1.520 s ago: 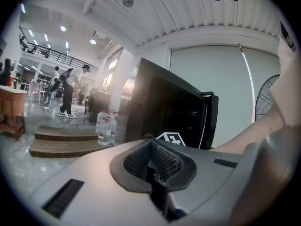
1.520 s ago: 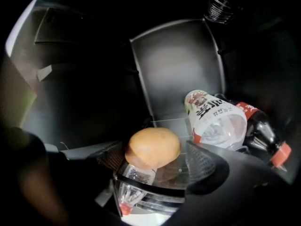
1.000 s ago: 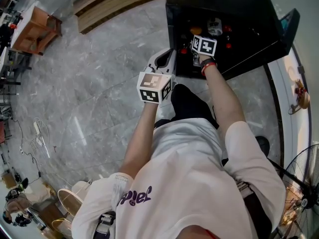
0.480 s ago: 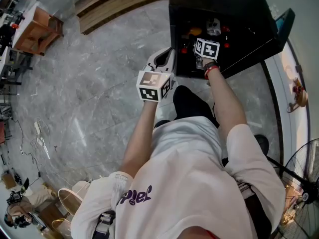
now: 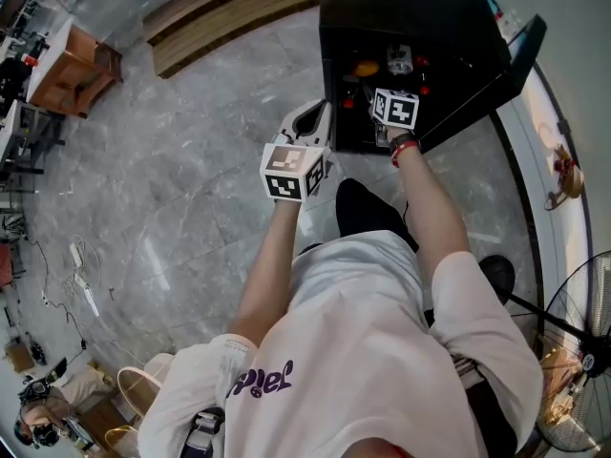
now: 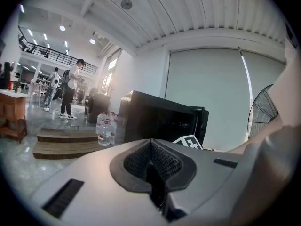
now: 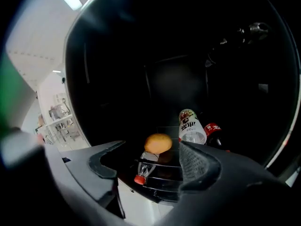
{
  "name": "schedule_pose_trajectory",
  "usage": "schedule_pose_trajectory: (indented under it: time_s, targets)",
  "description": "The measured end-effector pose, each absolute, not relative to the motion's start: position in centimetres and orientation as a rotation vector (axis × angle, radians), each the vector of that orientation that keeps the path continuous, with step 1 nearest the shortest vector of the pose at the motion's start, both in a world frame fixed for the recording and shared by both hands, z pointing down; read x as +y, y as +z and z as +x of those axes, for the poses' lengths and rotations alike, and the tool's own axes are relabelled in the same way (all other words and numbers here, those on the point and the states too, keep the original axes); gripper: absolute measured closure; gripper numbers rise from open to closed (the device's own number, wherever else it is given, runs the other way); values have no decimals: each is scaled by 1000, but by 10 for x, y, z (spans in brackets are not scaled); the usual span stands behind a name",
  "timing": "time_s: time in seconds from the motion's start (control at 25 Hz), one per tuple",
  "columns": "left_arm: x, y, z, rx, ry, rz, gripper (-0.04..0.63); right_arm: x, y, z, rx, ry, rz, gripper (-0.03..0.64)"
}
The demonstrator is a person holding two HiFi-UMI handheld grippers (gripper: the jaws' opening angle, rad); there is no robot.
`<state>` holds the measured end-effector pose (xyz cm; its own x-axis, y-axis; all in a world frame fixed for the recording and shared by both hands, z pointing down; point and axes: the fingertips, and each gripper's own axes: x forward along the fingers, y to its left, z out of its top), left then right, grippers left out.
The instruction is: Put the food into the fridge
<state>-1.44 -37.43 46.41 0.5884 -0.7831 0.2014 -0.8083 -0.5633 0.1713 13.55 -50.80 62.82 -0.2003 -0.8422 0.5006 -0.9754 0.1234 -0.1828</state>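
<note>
The black fridge [image 5: 410,8] stands open, its door [image 5: 496,74] swung to the right. A round orange food item [image 7: 158,143] lies on a shelf inside, also seen from above [image 5: 366,68]. Beside it are a white-labelled bottle [image 7: 189,124], a red-capped bottle [image 7: 212,131] and a small lying bottle [image 7: 143,169]. My right gripper [image 7: 150,161] hangs at the fridge's mouth [image 5: 387,98]. Its jaws are wide apart and closing, with nothing between the pads. My left gripper [image 5: 310,122] is held outside the fridge, left of it, shut on nothing [image 6: 153,161].
Grey marble floor [image 5: 172,179] spreads to the left. Wooden steps [image 6: 66,142] with water bottles [image 6: 104,128] sit beside the fridge. A fan [image 5: 582,351] stands at the right. A wooden table [image 5: 72,60] is far left, and people stand in the background.
The right gripper has drawn back a little from the fridge shelf toward the person. The left gripper has hardly moved.
</note>
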Motion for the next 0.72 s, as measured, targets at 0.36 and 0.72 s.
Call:
schedule_pose_trajectory:
  time_s: [0.36, 0.72]
  targets:
    - [-349, 432, -26, -1332, 164, 2566, 578, -480, 581, 134, -2191, 645, 1788, 305]
    - [-327, 421, -30, -1313, 168, 2555, 578, -448, 536, 136, -2221, 588, 1810, 339]
